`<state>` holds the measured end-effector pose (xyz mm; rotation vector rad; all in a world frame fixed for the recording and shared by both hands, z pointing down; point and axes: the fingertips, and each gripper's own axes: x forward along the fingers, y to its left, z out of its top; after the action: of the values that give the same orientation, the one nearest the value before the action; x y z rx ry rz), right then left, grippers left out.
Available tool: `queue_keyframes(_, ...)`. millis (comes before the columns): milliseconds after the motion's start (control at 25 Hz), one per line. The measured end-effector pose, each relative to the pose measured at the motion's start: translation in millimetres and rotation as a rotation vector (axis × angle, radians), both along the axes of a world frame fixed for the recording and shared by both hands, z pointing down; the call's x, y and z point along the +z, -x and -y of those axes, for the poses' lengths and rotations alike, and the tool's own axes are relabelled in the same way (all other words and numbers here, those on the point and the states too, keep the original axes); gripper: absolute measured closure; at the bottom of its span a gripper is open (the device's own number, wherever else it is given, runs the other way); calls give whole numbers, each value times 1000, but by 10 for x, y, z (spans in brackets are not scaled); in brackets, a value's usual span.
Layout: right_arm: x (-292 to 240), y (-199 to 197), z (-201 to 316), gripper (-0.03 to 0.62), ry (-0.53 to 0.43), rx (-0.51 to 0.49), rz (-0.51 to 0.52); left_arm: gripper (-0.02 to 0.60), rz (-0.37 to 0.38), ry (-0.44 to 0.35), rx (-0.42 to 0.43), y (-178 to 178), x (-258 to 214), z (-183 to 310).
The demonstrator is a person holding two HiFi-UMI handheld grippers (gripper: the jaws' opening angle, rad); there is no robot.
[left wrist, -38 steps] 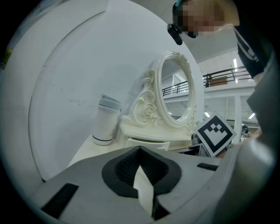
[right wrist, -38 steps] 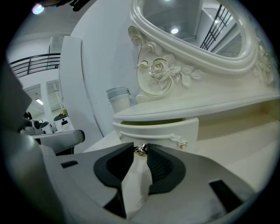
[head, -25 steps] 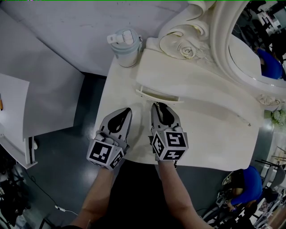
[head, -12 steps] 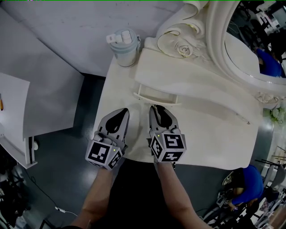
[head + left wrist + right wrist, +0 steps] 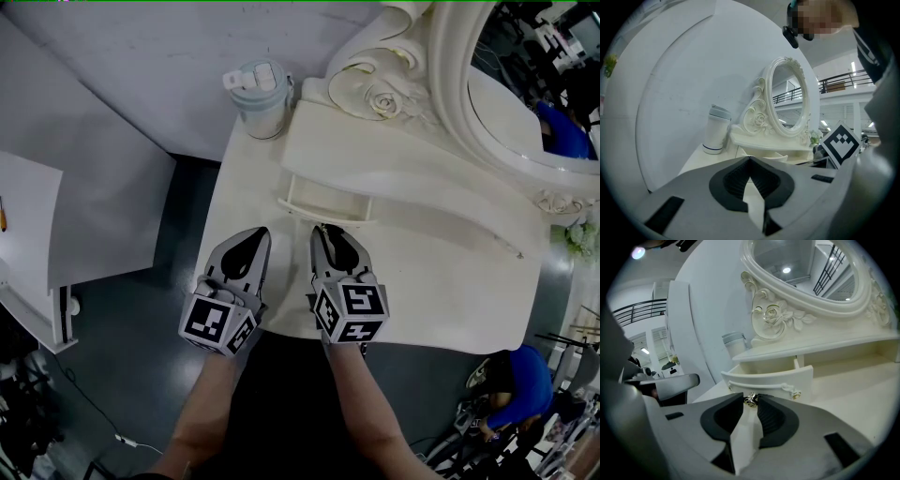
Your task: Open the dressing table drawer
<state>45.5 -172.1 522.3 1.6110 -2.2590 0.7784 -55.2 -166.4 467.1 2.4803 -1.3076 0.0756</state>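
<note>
Pinches the drawer's small metal knob (image 5: pixel 750 400) at the very tips of the right gripper (image 5: pixel 326 231) — a narrow bite, little pad on it. Keeps the left gripper (image 5: pixel 749 158) just to that one's left, jaws together on nothing, low over the table's front edge.

Just beyond the right tips: the drawer (image 5: pixel 764 377), part-way out of its slot under the shelf (image 5: pixel 403 176), curved front towards the gripper. Looks like mid-pull.

Could slip off the knob if tugged sharply or at a downward slant, with only the tips holding. Could jam the drawer if drawn off its line — or drag it clean out of the slot if drawn too far.

Under and to the right of the right gripper: bare table top (image 5: pixel 450 281), nothing in the drawer's path.

Farther off, ahead and left of the left gripper: a lidded tumbler (image 5: pixel 260 101) by the table's corner, well clear. Past the shelf: carved rose scrollwork (image 5: pixel 384 103) and the oval mirror (image 5: pixel 511 112).
</note>
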Motion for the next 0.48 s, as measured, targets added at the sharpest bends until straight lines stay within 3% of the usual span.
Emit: queue_keyframes(480, -11, 37, -110, 493, 8, -10, 4, 568, -10, -5, -6, 24, -15, -18)
